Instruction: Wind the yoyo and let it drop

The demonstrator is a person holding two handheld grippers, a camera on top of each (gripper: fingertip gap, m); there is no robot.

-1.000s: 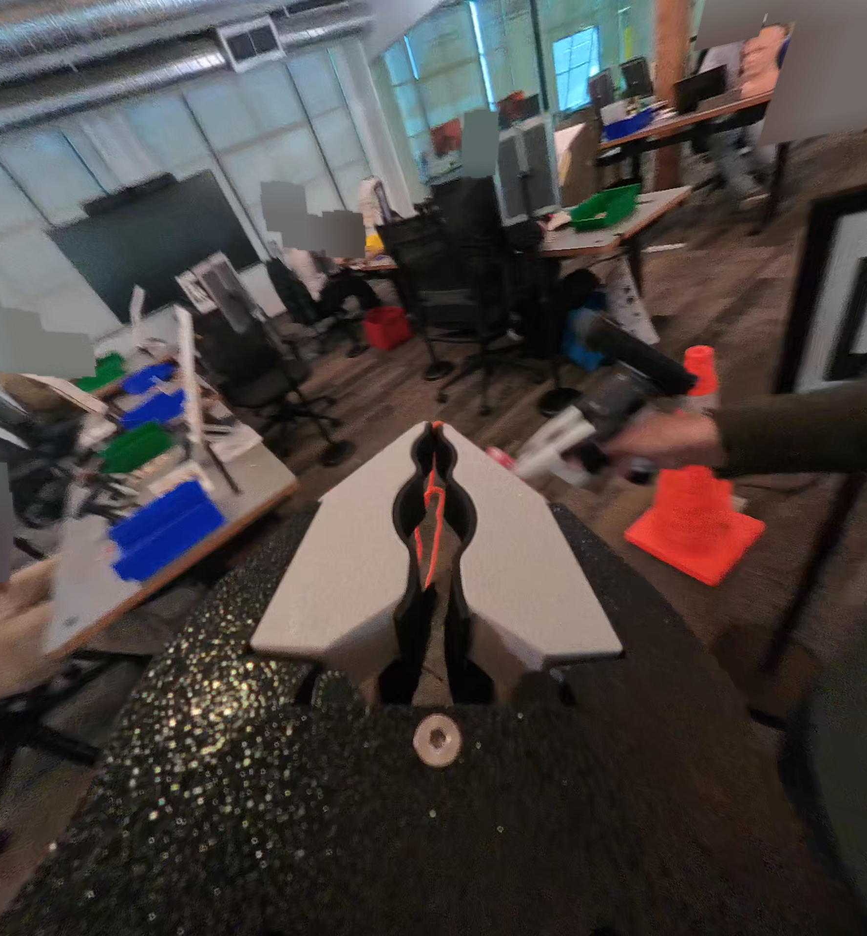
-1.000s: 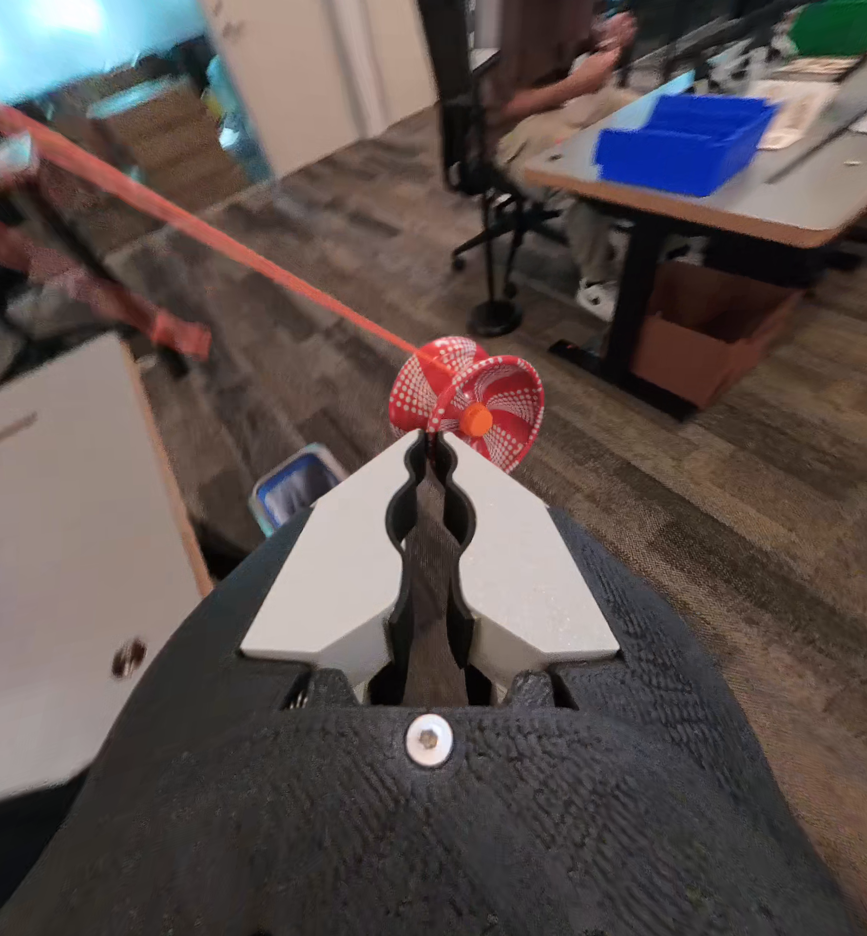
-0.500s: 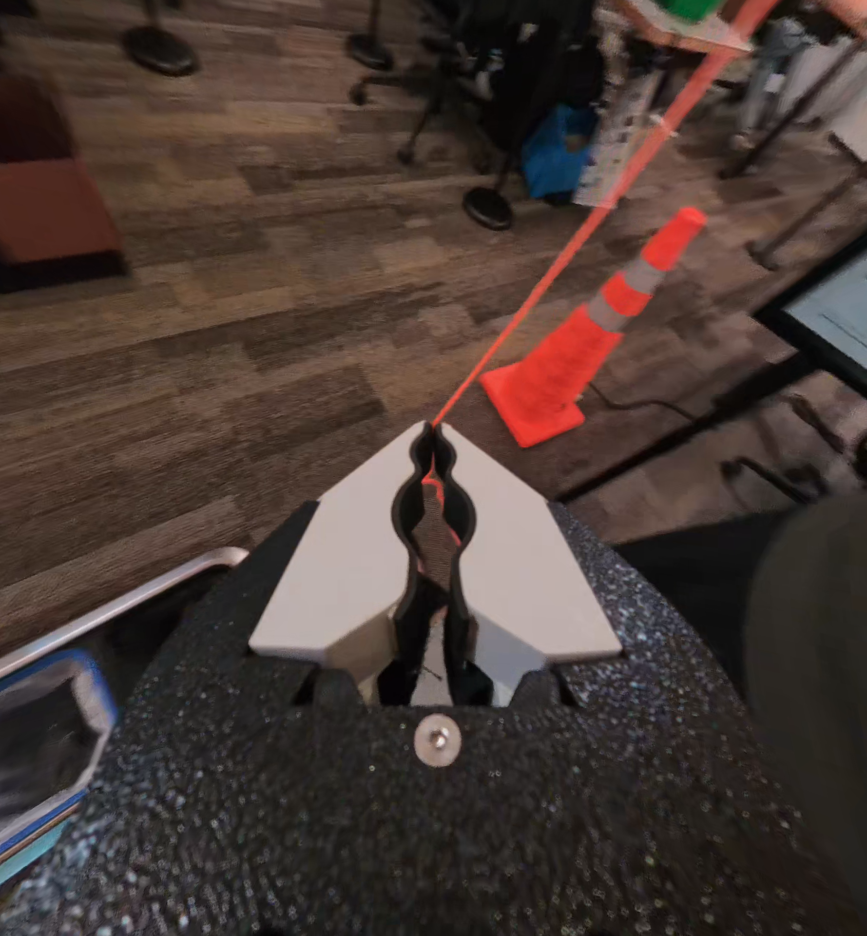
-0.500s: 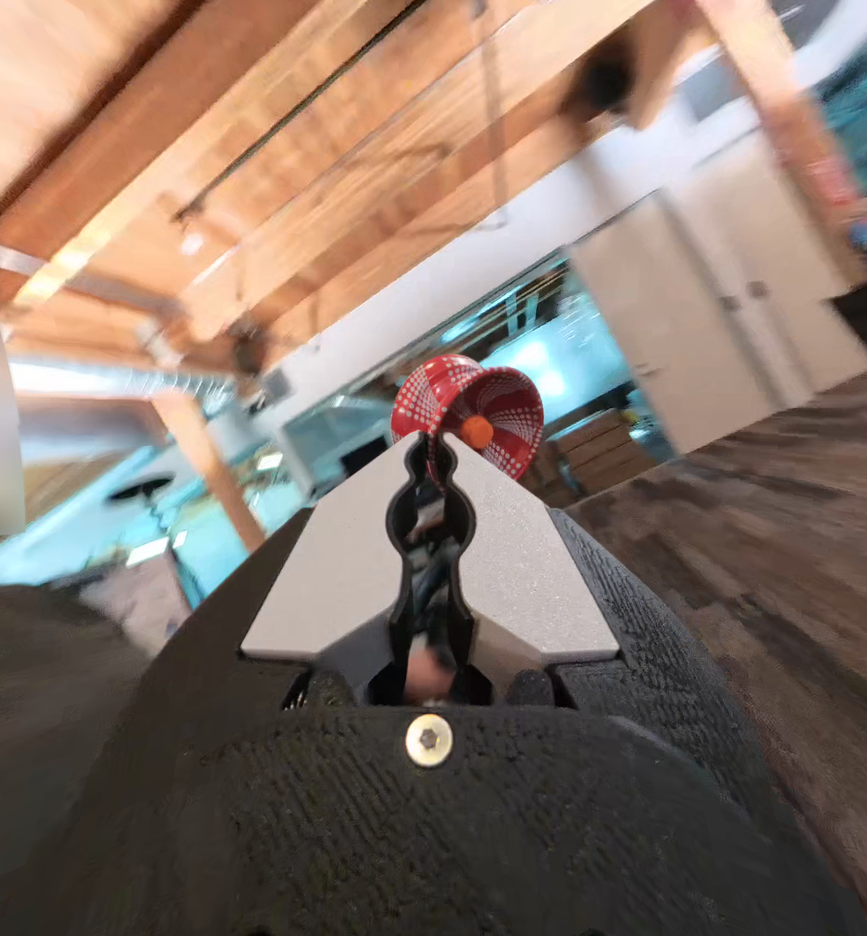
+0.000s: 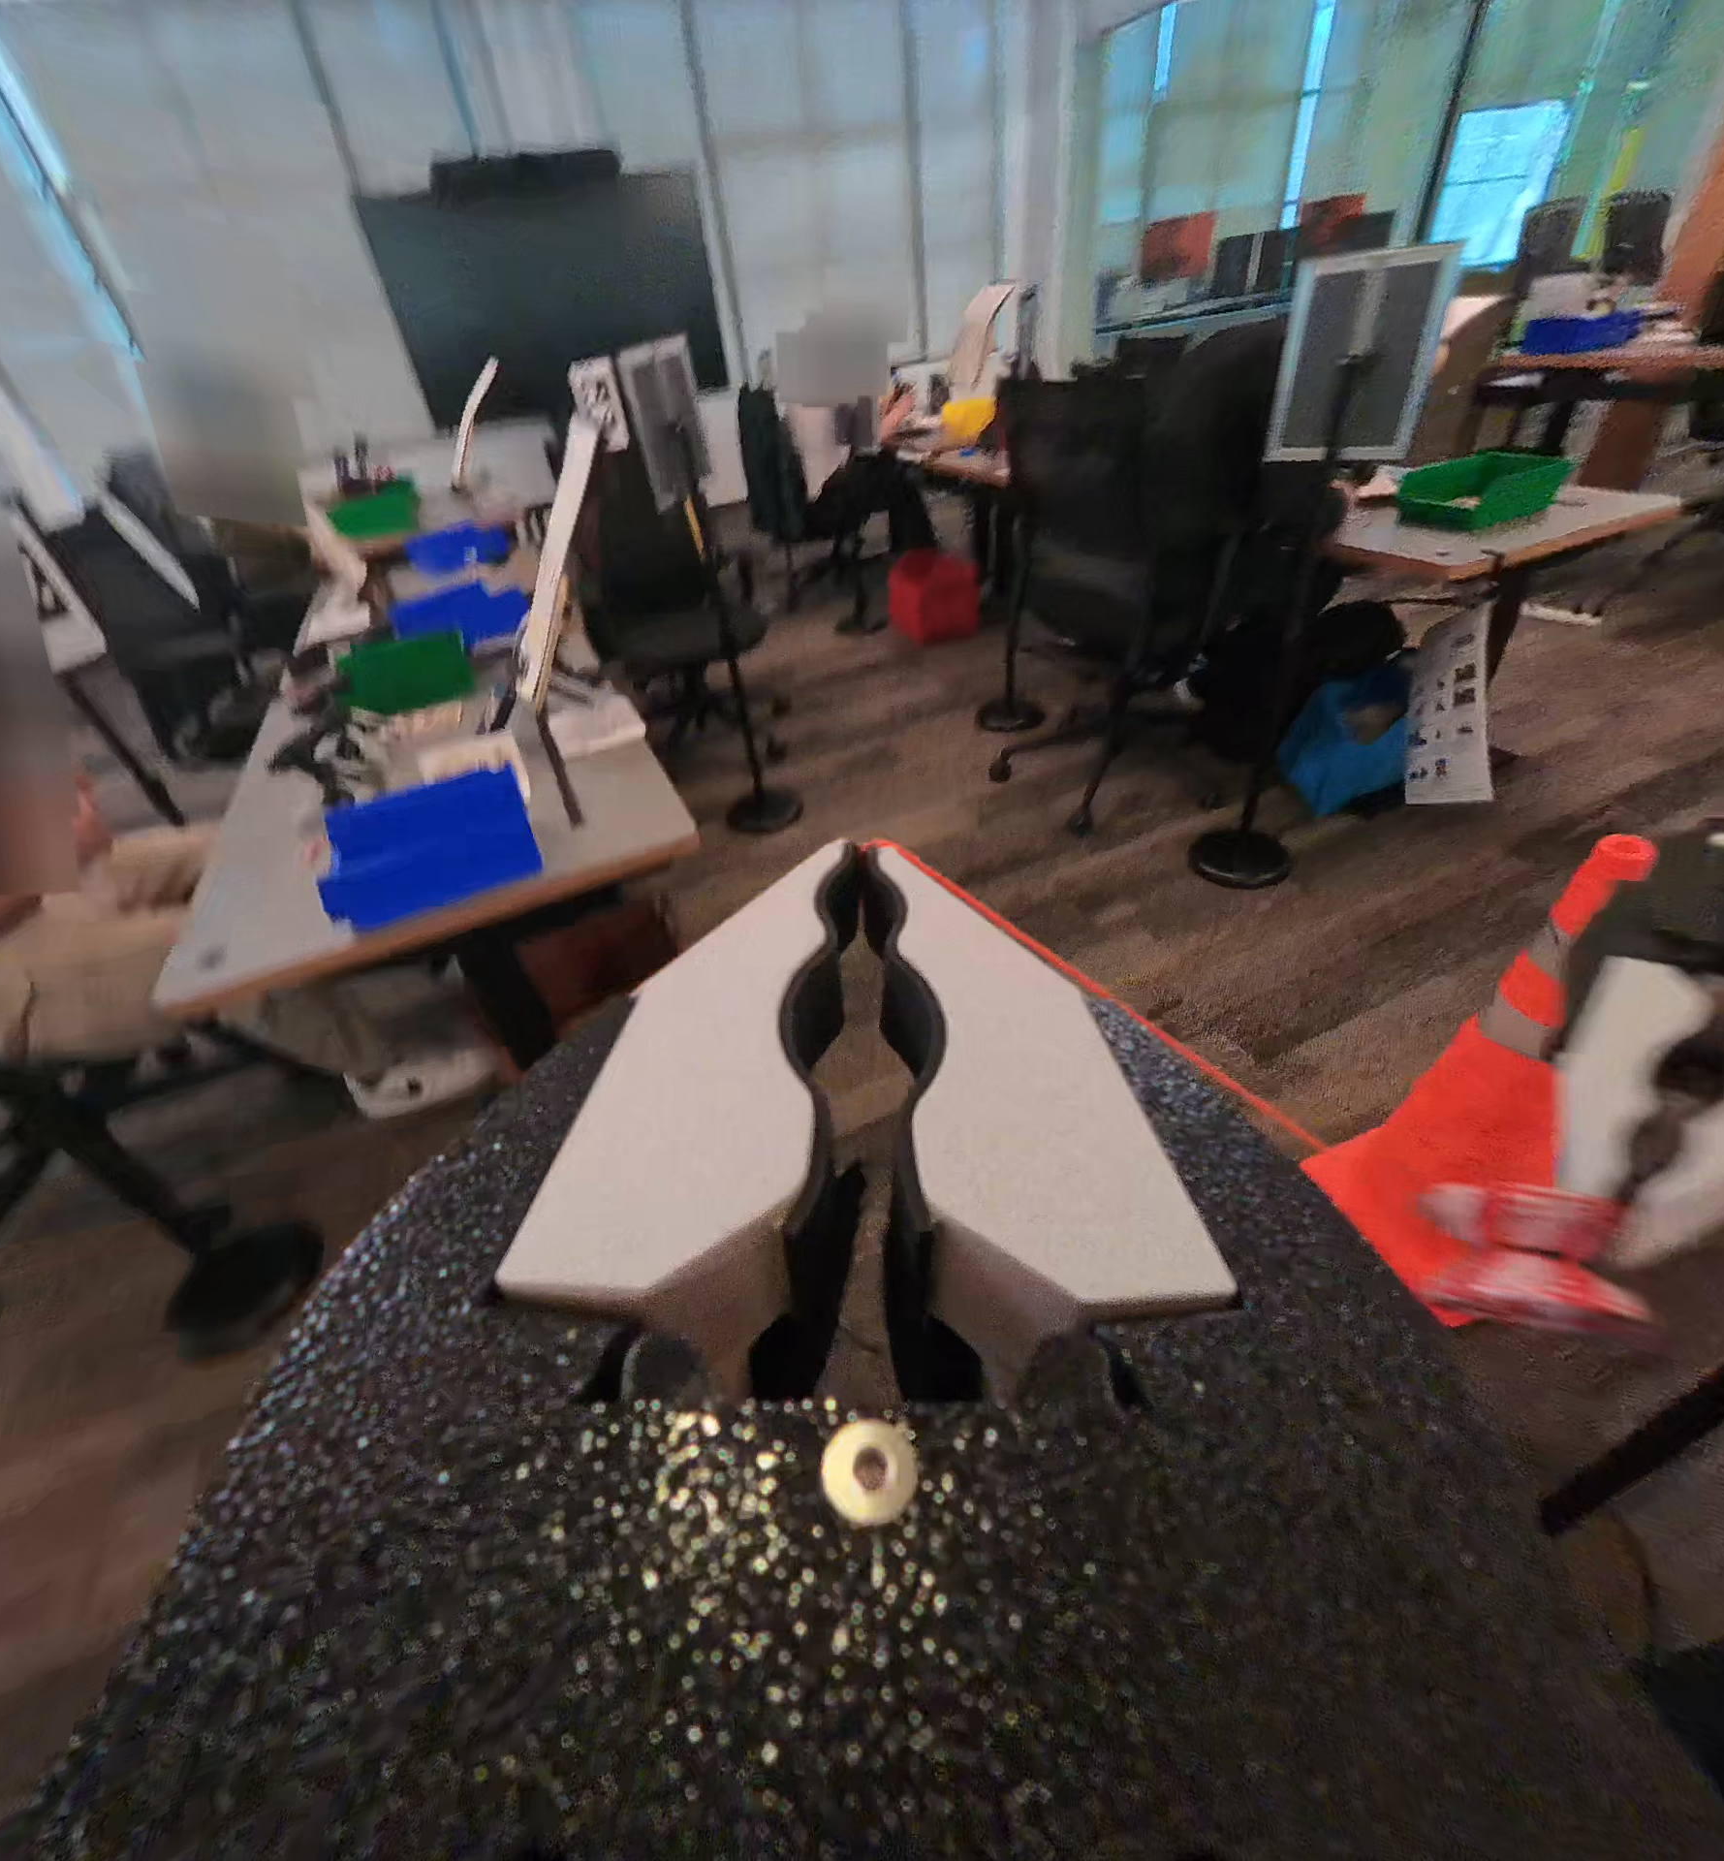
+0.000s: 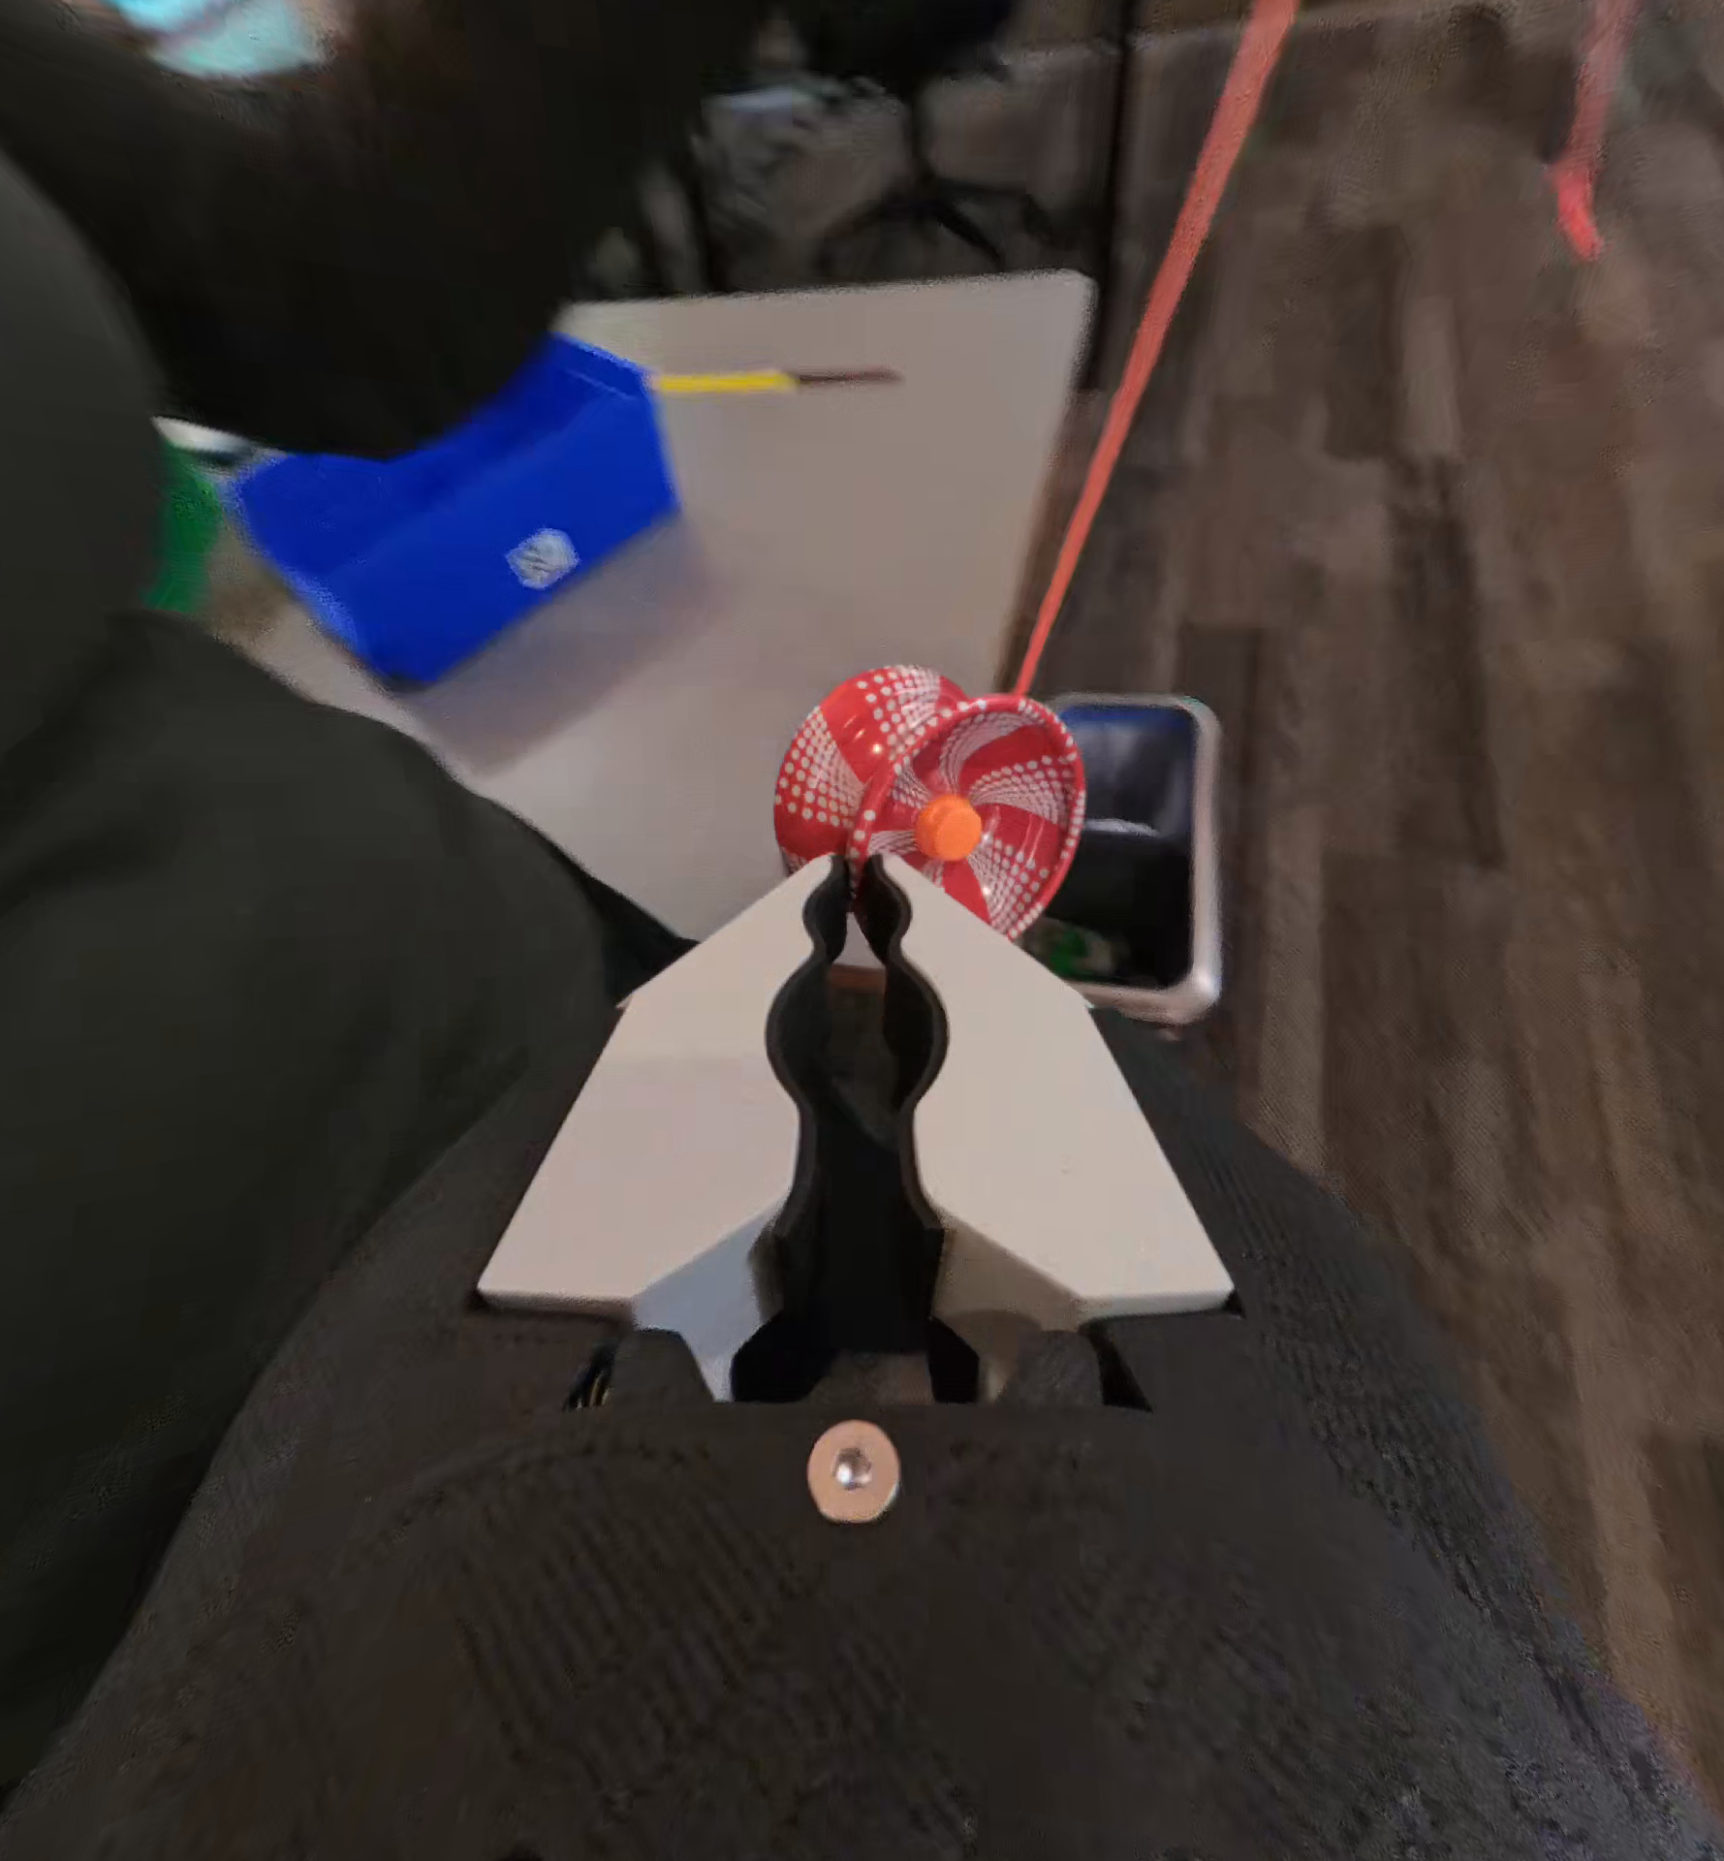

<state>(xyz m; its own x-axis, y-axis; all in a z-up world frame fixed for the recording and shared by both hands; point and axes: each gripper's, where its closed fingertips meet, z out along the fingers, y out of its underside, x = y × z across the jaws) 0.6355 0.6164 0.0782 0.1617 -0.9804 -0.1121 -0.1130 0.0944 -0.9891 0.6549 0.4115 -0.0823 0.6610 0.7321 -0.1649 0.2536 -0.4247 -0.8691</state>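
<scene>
Right gripper (image 6: 857, 874) jaws clenched on rim of red-and-white yoyo (image 6: 928, 796), groove exposed for winding; left gripper (image 5: 860, 856) jaws clenched on orange string (image 5: 1119, 1017), taut between both, presumably so wraps seat tight

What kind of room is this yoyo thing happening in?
Most likely an open office or lab workspace: desks carrying blue bins, black rolling chairs, big windows, and an orange cone on the floor.

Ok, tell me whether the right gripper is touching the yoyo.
Touching. The right wrist view shows the right gripper with its jaws shut on the rim of the red yoyo, no gap between them.
</scene>
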